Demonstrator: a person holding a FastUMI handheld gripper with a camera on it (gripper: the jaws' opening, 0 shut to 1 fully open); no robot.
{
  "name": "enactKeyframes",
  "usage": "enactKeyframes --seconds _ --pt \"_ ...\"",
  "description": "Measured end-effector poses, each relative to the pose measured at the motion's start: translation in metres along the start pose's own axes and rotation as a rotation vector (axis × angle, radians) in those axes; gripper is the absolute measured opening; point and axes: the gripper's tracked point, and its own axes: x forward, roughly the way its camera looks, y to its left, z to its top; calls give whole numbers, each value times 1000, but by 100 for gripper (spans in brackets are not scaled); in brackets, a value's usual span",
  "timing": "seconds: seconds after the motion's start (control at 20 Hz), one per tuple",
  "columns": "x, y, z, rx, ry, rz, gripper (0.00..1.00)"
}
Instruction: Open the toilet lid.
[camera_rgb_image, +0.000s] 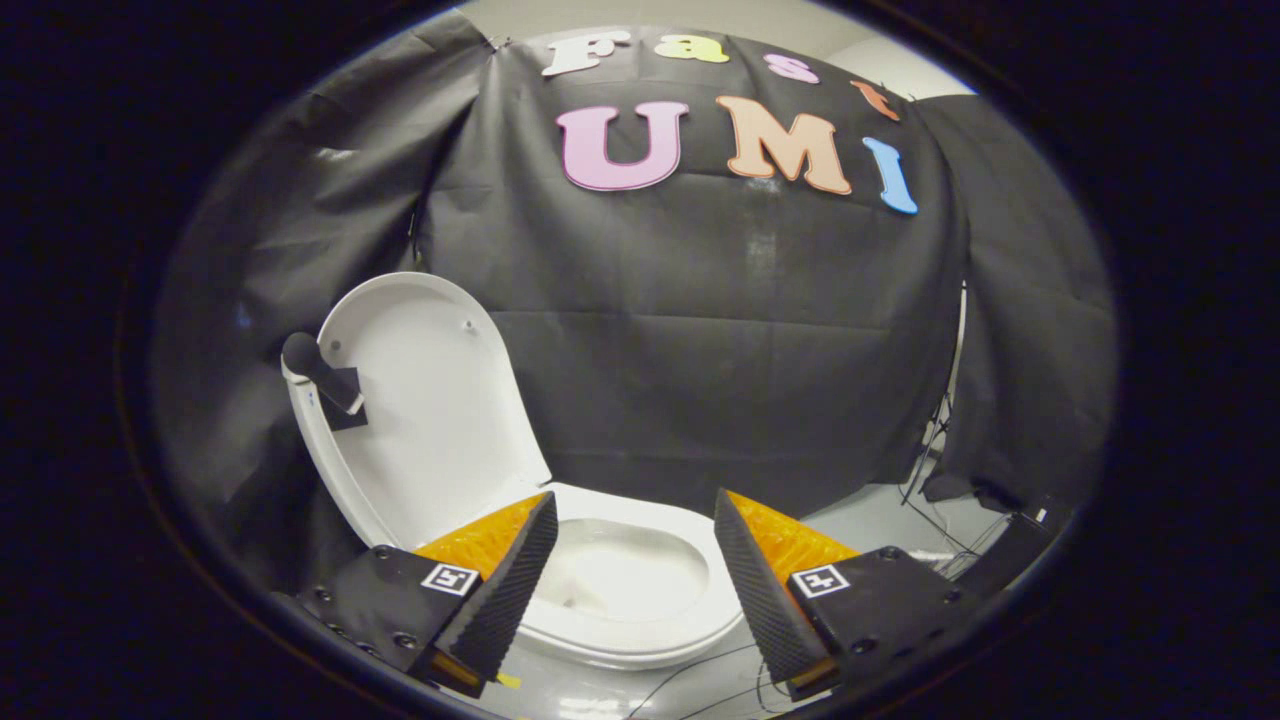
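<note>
Already the toilet lid (430, 410) stands raised at ten o'clock from the gripper (634, 515), whose fingers are spread wide, holding nothing, with the toilet bowl (625, 580) between them.

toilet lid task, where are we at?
Done: the lid stands raised, leaning back toward the black cloth wall, with the bowl exposed. A dark handle sits on the lid's edge, untouched. In hand: nothing; the gripper is open, fingers apart with the bowl beyond them. Left: apparently nothing but backing away.
</note>
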Motion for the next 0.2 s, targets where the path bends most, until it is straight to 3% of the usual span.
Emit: enactKeyframes --seconds 0.2 --pt "2 9 -8 -42 36 16 98"
